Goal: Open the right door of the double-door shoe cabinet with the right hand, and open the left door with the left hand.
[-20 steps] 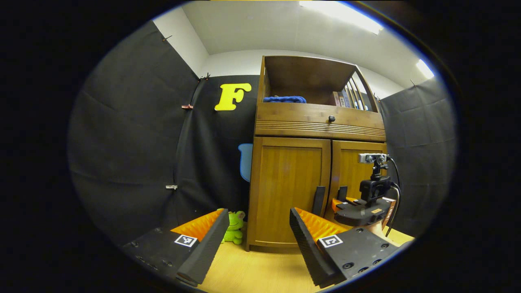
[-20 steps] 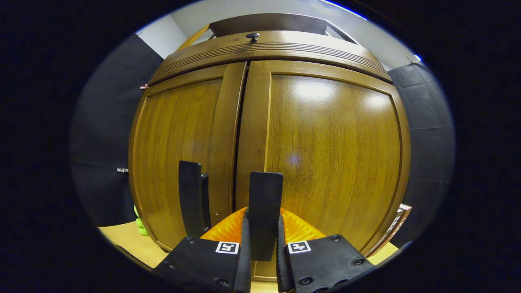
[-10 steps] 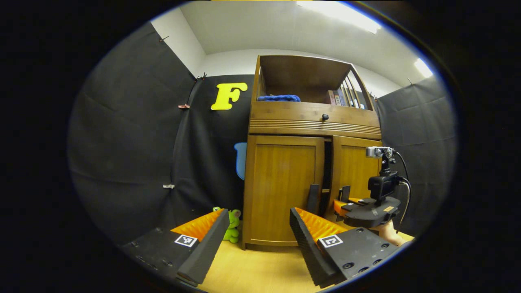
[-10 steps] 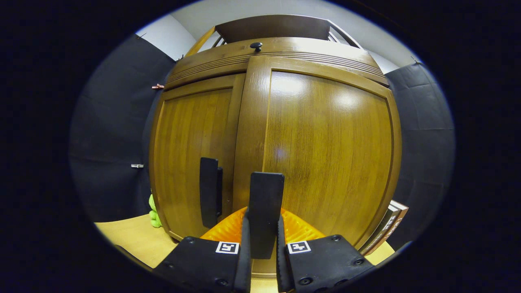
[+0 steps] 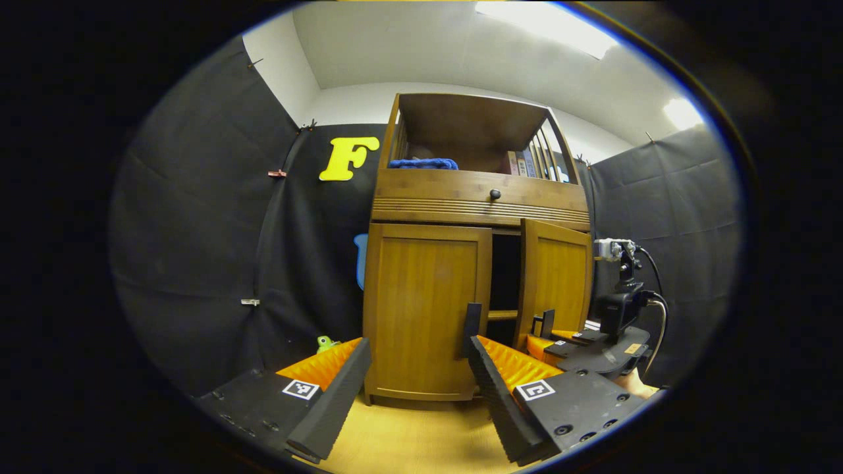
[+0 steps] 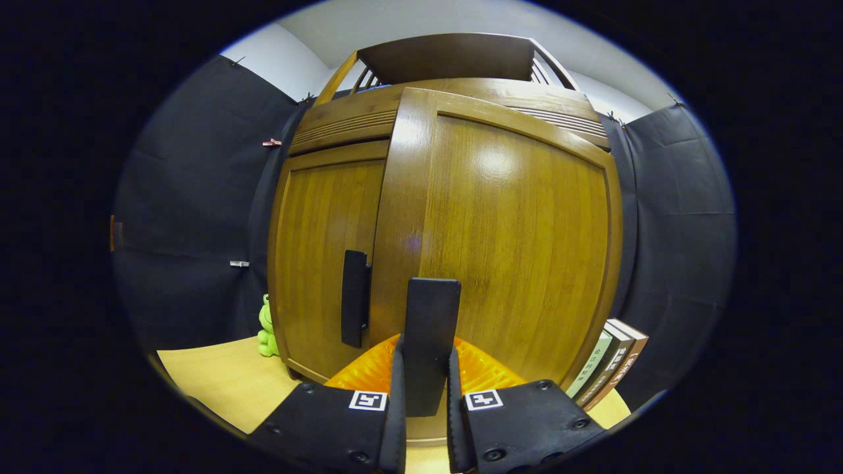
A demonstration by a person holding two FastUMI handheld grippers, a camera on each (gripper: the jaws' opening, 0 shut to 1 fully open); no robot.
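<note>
At the shoe cabinet (image 5: pixel 461 197), my right hand-held gripper (image 6: pixel 425 388) is clamped on the right door's handle (image 6: pixel 431 329).
That right door (image 6: pixel 520 243) stands partly swung out, a dark gap beside it; the left door (image 5: pixel 425 309) is flush and closed, its handle (image 5: pixel 471 329) untouched. I hold my left hand-held gripper (image 5: pixel 418 382) wide open and empty, short of the left door. A green toy (image 6: pixel 267 326) sits on the floor by the cabinet's left corner.
</note>
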